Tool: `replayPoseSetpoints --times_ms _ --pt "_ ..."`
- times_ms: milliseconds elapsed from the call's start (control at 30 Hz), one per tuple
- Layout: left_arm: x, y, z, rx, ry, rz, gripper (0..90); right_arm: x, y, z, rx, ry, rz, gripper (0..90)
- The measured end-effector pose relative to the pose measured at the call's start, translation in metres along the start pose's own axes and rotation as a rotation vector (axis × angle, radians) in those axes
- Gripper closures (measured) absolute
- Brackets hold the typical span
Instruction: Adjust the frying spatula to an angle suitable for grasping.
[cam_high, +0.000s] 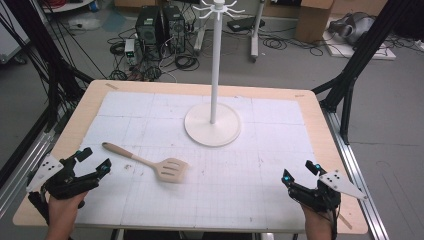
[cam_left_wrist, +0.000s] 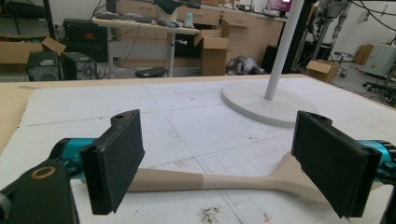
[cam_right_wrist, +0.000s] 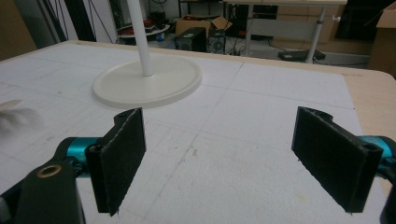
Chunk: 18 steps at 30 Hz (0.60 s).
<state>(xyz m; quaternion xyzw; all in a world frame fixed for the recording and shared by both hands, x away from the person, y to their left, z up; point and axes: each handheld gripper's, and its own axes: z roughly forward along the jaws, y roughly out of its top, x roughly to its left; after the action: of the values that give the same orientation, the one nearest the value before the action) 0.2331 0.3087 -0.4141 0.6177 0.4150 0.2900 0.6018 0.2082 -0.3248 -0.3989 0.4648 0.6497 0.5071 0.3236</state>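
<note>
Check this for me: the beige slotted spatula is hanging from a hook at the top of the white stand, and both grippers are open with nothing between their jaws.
One thing is wrong. The spatula is not hanging: it lies flat on the white mat, in front of the stand, as the high view shows. The rest holds: the left gripper and right gripper are open and hold nothing.

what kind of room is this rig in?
Most likely a lab or workshop, not a home. Desktop computer towers stand on the floor amid loose cables, cardboard boxes sit by a workbench, and the table carries a gridded white mat.
</note>
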Motion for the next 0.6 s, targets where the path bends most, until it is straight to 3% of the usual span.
replayPoseSetpoints --times_ms 433,500,600 --pt "0.010 -0.002 -0.001 0.018 0.003 -0.039 18.0 0.000 -0.001 -0.002 0.009 -0.008 0.009 16.7" --pt "0.018 -0.005 0.001 0.051 -0.019 -0.064 19.8 0.001 -0.001 -0.001 0.016 -0.011 -0.003 16.7" --pt "0.022 -0.006 0.001 0.062 -0.011 -0.078 22.2 0.002 -0.001 0.000 0.024 -0.011 -0.007 16.7"
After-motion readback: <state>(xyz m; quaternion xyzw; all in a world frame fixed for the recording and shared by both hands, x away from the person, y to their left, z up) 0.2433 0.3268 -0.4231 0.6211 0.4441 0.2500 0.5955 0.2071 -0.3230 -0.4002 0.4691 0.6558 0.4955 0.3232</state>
